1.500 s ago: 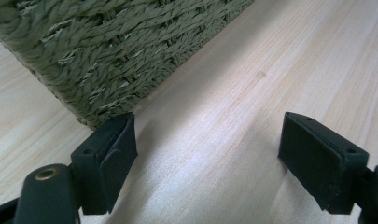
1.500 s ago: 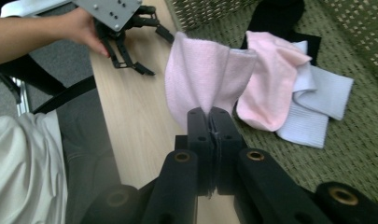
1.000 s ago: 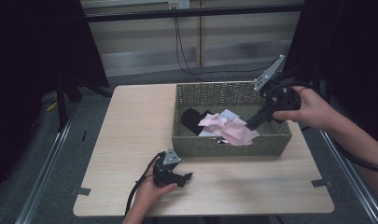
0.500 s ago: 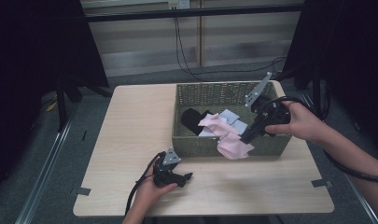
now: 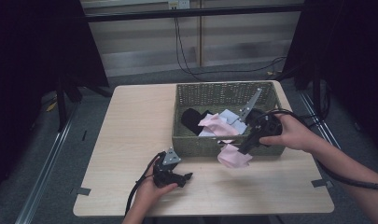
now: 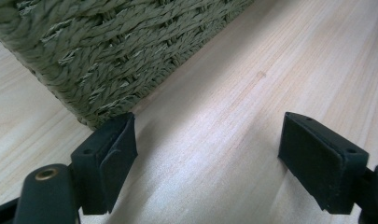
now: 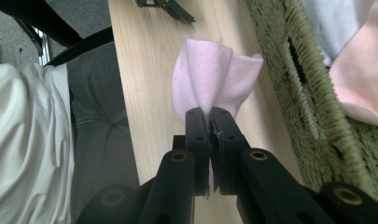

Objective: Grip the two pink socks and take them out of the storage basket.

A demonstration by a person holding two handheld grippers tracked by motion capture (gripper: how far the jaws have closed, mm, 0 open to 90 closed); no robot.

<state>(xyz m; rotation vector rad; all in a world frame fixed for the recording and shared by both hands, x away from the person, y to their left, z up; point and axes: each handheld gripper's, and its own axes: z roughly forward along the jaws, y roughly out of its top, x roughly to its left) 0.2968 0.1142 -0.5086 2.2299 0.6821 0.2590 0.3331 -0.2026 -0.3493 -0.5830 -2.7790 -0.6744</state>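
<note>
A woven green basket (image 5: 186, 95) stands on the far right half of the wooden table (image 5: 130, 121). It holds several cloths: a black one (image 5: 192, 119), a peach-pink one (image 5: 213, 125) and a pale blue one (image 5: 229, 116). My right gripper (image 5: 239, 152) is shut on a pink cloth (image 5: 233, 157), which hangs just outside the basket's near wall, low over the table. From the right gripper view, that pink cloth (image 7: 214, 84) fans out past the pinched jaws (image 7: 210, 116). My left gripper (image 5: 186, 177) rests open on the table near the front edge, with bare wood between its pads (image 6: 109, 149).
The basket's woven wall (image 6: 107, 56) rises close in front of my left gripper. Bare wood lies to the left of the basket and along the front of the table. Black cables (image 5: 186, 51) hang behind the table. Dark stands flank it on both sides.
My right gripper has carried the pink cloth out over the basket's near wall and down toward the table. The left gripper has stayed put.
</note>
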